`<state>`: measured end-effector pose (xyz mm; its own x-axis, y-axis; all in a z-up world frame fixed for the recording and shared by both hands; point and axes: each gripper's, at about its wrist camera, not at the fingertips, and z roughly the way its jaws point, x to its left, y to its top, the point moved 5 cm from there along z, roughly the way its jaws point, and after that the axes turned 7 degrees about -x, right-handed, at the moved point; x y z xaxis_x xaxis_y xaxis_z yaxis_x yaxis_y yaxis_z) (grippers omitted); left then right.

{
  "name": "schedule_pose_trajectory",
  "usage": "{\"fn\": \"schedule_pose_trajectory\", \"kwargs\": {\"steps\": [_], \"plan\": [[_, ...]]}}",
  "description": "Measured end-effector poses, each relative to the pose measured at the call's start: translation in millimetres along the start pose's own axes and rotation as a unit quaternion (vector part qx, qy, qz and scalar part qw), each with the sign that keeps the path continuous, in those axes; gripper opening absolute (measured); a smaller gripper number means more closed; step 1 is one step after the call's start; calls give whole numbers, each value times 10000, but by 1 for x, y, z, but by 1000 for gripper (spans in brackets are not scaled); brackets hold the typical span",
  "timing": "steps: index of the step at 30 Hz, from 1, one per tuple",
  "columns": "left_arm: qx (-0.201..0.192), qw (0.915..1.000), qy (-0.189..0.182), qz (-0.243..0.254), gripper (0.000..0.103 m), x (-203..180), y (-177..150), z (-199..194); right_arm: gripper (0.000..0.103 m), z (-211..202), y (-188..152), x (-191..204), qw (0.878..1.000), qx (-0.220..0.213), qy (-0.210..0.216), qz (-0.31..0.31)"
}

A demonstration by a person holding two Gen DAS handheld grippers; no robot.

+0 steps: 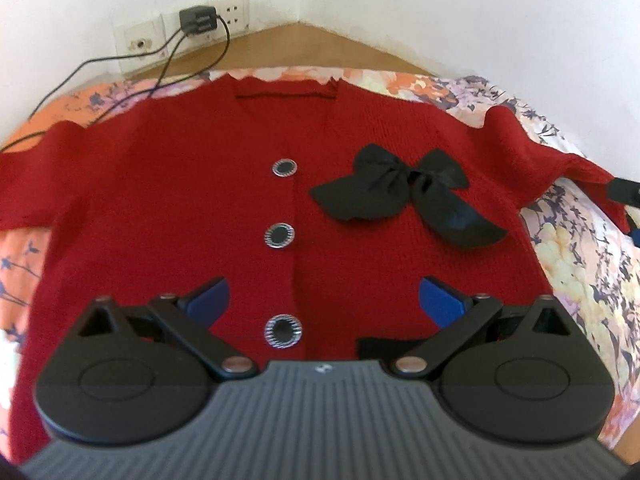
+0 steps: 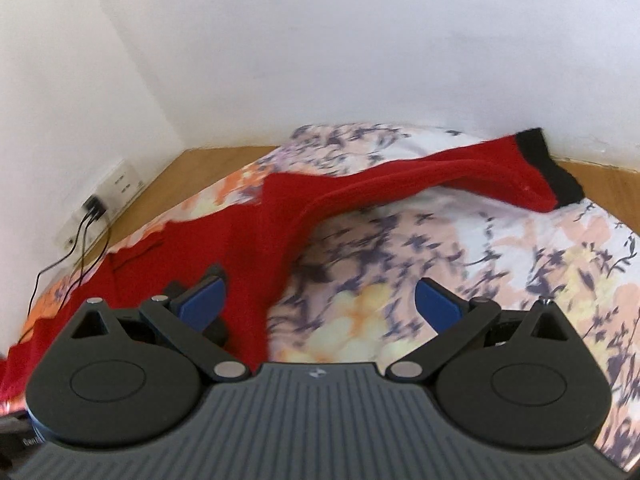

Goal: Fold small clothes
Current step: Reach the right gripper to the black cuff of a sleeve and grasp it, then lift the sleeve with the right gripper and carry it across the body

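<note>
A small red knit cardigan (image 1: 180,200) lies face up and spread flat on a floral sheet (image 1: 580,248). It has three round silver-rimmed buttons (image 1: 279,235) down the front and a black bow (image 1: 404,190) on the chest. My left gripper (image 1: 323,302) hovers open over the lower front, near the bottom button. My right gripper (image 2: 320,302) is open at the cardigan's right side, over the sheet beside the body edge (image 2: 256,264). The right sleeve (image 2: 440,176) stretches away to a black cuff (image 2: 548,168) by the wall.
White walls close in at the back. A wooden surface (image 1: 280,46) borders the sheet. A black charger (image 1: 197,21) sits in wall sockets, with cables (image 1: 120,92) trailing onto the sheet near the cardigan's left sleeve (image 1: 36,176). The other gripper's tip (image 1: 624,192) shows at the far right.
</note>
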<state>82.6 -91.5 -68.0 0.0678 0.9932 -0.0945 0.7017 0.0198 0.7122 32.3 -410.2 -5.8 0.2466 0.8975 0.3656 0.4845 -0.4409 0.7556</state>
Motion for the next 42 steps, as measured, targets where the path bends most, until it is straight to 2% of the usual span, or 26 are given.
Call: {"fn": "schedule_pose_trajectory", "kwargs": {"steps": [5,10,15,22,29,37,38,40,41,42], "plan": [[122,9998,157,-35,103,-12,-5,19,103,19,19,-43,9992,-8,-75,386],[256,9990,353,-96,103,-19,-12,35,103,42,42,-85,9945,-80,-119,1034],[251,9976,639,116,103,-26,-16,40,103,73,55,-126,9787,43,-114,2051],[236,9965,798,93,103,-27,-20,41,103,110,50,-159,9566,186,-166,2902],[203,9954,937,6,103,-30,-20,42,103,120,50,-169,9510,-54,78,3089],[169,9954,942,7,103,-31,-20,42,102,119,49,-180,9438,-75,401,3280],[165,9955,935,17,103,-31,-20,41,100,119,49,-182,9412,-103,375,3356],[160,9956,924,27,103,-31,-20,41,86,117,49,-185,9409,-170,237,3375],[159,9956,922,34,103,-31,-20,41,70,116,50,-186,9435,-189,73,3306],[157,9956,921,40,103,-31,-20,41,49,116,50,-187,9459,-192,-84,3239]]}}
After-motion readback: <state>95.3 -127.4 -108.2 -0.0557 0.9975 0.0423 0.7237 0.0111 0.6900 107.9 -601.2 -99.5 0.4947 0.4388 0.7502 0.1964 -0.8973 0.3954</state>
